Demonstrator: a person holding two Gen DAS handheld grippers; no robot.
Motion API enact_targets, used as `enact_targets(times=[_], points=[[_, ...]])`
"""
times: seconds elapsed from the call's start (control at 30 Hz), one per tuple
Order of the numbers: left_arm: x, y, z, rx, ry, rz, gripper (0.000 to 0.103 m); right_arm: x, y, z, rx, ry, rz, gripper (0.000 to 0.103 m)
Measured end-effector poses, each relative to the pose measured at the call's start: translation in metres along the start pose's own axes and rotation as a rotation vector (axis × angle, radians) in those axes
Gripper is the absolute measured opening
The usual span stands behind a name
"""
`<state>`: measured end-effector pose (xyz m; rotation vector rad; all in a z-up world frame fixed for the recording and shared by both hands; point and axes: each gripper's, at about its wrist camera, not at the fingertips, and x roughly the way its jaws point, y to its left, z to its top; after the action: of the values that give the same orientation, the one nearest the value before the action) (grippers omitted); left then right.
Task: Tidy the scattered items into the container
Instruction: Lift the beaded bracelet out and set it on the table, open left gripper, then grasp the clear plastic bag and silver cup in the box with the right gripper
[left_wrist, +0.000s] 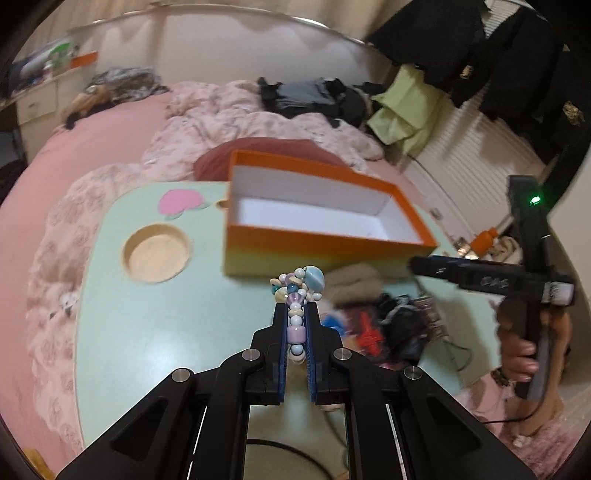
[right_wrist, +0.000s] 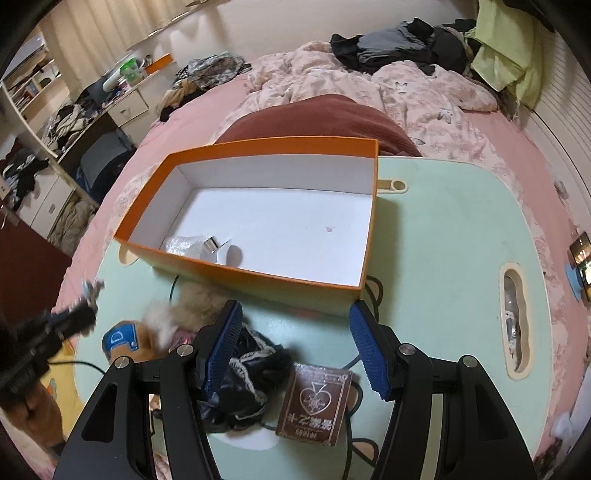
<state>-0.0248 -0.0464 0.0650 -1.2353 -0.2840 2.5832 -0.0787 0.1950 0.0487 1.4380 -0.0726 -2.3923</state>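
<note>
Pastel beads front and centre: the left gripper (left_wrist: 295, 314) has its jaws clamped on a beaded bracelet (left_wrist: 297, 291), most of the strand bunched in a loose cluster beyond the fingertips and only a few beads pinched between the blue pads (left_wrist: 283, 347); it hangs above the mint-green table (left_wrist: 155, 325), short of the orange box (left_wrist: 328, 236), whose near wall is between the beads and the white interior.

And that is the worry; smooth round beads in a narrow pinch can roll out, and with the heavy end of the strand dangling free, a quick swing could, I'd say, shake it loose before it clears the rim; the left view is smeared with motion blur, so this carry looks anything but gentle. A low pass is the other risk; the drooping cluster could catch the box's near edge and either snag or shove the light cardboard across the table.

Over on the right, the right gripper (right_wrist: 295, 343) stands with its jaws apart and empty, poised above the remaining clutter: a brown card box (right_wrist: 317, 402), a black tangle with pale cord (right_wrist: 251, 369), a furry beige item (right_wrist: 192, 306); a dark cable (right_wrist: 369, 295) snakes under all of it, so a grab there could drag the cable along, I reckon. The box (right_wrist: 258, 280) already has a clear wrapper and a small silver piece (right_wrist: 210, 245) in its near corner.

Both grippers sit close by the same front edge of the box; a collision looks possible if they go in together.
</note>
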Motion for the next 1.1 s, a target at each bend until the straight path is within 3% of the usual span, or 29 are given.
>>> enact_targets(times=[0.1, 0.33, 0.47, 0.5, 0.67, 0.87, 1.0, 1.1], points=[[0.010, 0.007, -0.007, -0.014, 0.022, 0.012, 0.008, -0.004, 0.005, -0.003, -0.010, -0.006, -0.003, 0.061], [0.029, 0.000, -0.019, 0.010, 0.049, 0.039, 0.010, -0.017, 0.031, 0.000, -0.120, -0.039, -0.101, 0.061], [0.029, -0.006, -0.024, 0.017, 0.019, 0.061, 0.055, -0.024, 0.045, 0.015, -0.162, -0.053, -0.120, 0.061], [0.027, -0.007, -0.026, 0.016, 0.001, 0.059, 0.059, -0.024, 0.049, 0.020, -0.178, -0.057, -0.133, 0.061], [0.015, -0.006, -0.032, -0.007, -0.052, 0.012, 0.063, -0.012, 0.063, 0.042, -0.214, -0.030, -0.139, 0.061], [0.010, 0.001, -0.039, -0.030, -0.051, -0.011, 0.064, 0.014, 0.085, 0.059, -0.252, 0.049, -0.124, 0.061], [0.005, 0.007, -0.041, -0.047, -0.059, -0.025, 0.064, 0.036, 0.093, 0.067, -0.239, 0.159, -0.058, 0.061], [0.002, 0.011, -0.042, -0.059, -0.062, -0.038, 0.065, 0.051, 0.093, 0.076, -0.183, 0.252, 0.037, 0.061]])
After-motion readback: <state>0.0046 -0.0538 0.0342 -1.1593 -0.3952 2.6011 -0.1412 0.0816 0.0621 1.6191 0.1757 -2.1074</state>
